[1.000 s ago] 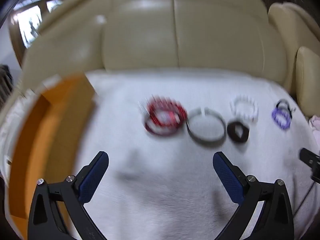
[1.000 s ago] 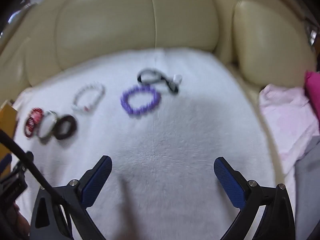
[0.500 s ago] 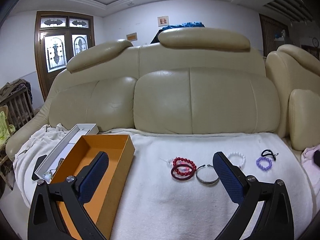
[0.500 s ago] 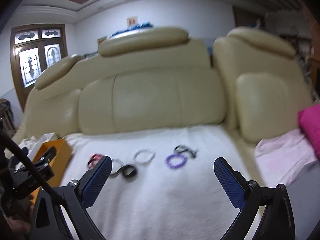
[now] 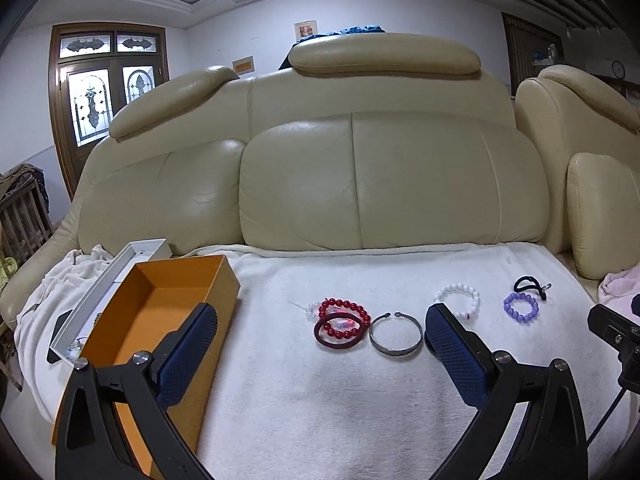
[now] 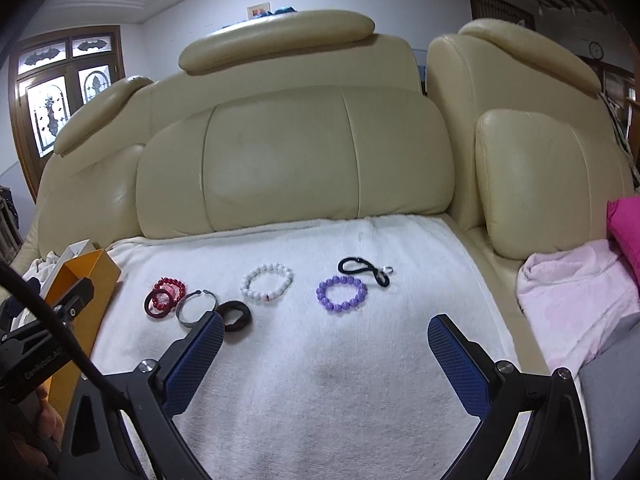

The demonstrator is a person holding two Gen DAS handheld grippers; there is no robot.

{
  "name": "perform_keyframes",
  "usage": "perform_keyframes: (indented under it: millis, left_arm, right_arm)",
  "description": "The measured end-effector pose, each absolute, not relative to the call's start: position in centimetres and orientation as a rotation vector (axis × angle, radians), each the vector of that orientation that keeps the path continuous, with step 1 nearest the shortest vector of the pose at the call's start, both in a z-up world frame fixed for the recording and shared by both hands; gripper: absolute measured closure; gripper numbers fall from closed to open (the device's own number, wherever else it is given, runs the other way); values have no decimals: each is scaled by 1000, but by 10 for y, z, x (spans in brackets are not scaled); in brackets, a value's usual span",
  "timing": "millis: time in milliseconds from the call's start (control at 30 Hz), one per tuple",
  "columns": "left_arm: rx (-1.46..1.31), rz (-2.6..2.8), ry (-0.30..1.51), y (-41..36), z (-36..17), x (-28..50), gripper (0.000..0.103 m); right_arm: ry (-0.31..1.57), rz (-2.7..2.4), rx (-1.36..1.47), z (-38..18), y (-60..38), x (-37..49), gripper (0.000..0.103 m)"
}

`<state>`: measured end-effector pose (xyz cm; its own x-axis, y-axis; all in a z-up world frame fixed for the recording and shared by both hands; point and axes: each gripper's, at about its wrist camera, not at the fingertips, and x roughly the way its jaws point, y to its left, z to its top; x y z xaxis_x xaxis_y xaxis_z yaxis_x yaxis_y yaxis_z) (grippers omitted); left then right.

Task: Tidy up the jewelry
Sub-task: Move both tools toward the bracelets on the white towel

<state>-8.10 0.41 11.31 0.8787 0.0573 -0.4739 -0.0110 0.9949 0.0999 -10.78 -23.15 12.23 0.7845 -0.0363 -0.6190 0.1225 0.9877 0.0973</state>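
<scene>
Several bracelets lie in a row on a white towel [image 5: 340, 400] over the sofa seat: red beads [image 5: 345, 317] on a dark red bangle [image 5: 340, 342], a silver cuff [image 5: 396, 339], a dark ring [image 6: 236, 315], white beads [image 6: 267, 282], purple beads [image 6: 341, 294] and a black cord [image 6: 364, 270]. An open orange box [image 5: 160, 312] stands at the left. My left gripper [image 5: 320, 344] is open and empty, held back from the bracelets. My right gripper [image 6: 324, 350] is open and empty, near the purple beads.
A white box lid [image 5: 108, 288] and a dark phone [image 5: 60, 330] lie left of the orange box. Pink cloth [image 6: 572, 292] lies at the right by a cream cushion [image 6: 548, 184]. The sofa backrest [image 5: 380, 184] rises behind the towel.
Both grippers have pulled back and tilted up from a close downward look at the bracelets; the whole sofa and the orange box now show. The jaws stay open.
</scene>
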Motion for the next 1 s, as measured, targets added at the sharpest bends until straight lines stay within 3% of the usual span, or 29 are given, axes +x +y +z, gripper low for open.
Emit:
perform_keyframes:
  millis: [767, 1000]
  left_arm:
    - [101, 24, 547, -4, 107, -62, 0]
    - [49, 2, 712, 20, 79, -32, 0]
  right_arm:
    - [687, -61, 162, 114, -226, -95, 0]
    - [736, -89, 155, 101, -244, -85, 0]
